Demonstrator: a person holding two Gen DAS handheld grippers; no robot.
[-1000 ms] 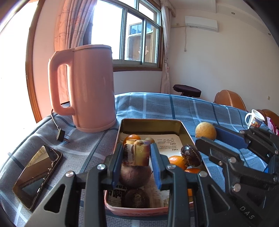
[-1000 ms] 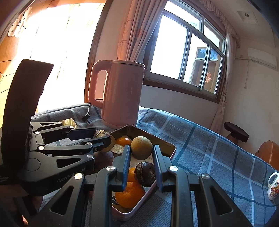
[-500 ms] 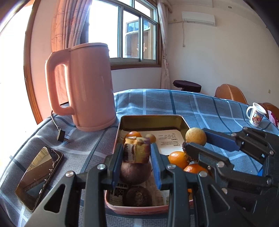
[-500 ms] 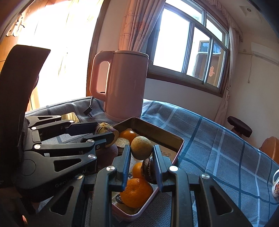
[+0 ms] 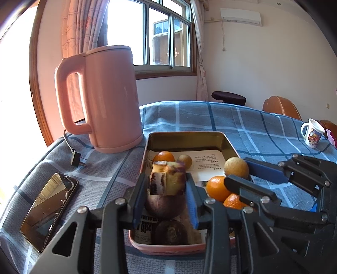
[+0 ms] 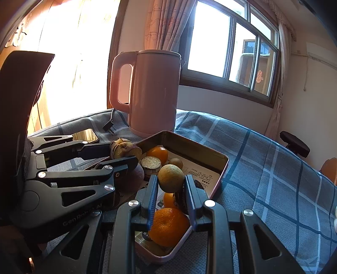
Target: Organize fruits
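Room: sunlit, with a curtained window (image 5: 160,40) at upper centre of the left wrist view and an air conditioner (image 5: 241,14) at upper right.
Table: covered in a blue checked cloth (image 5: 210,118) across the middle of both views.
Phone (image 5: 48,210): flat on the cloth at lower left of the left wrist view.
Kettle (image 5: 105,99): pink, upright, left of centre, its loose plug (image 5: 76,158) lying just below it.
Tin (image 5: 185,138): open, lined with printed paper, at centre; it holds oranges (image 5: 217,188), dark round fruits (image 5: 168,233) and a small brown fruit (image 5: 185,161).
Left tool (image 5: 166,189): low at centre of its own view, above the tin; its jaws have just been opening, and a cut fruit piece (image 5: 168,179) with yellow flesh and purple skin still sits between the blue pads.
Right tool (image 6: 171,190): low at centre of its own view, over the tin's near end, clamped on a round yellow-brown fruit (image 6: 171,178).
Mug (image 5: 312,133): white, printed, at the far right edge of the left wrist view.
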